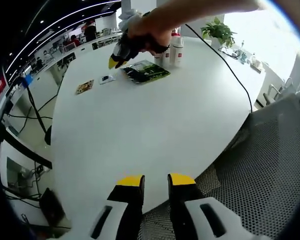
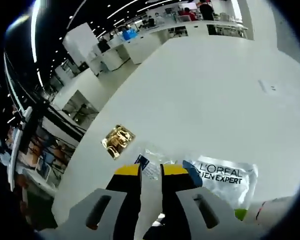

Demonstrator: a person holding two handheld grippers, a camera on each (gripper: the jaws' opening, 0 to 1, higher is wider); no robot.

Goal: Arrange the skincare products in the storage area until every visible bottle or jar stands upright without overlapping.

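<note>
Left view far across table (image 1: 155, 130), right view close above sachets (image 2: 225, 177)

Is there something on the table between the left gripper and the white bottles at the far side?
Nothing visible: bare white table runs from the left gripper to the white bottles. The green packet lies just in front of them, slightly aside. The right gripper hovers there too.

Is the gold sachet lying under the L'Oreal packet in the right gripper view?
No. The gold sachet lies alone on the white table, apart from the L'Oreal packet.
</note>
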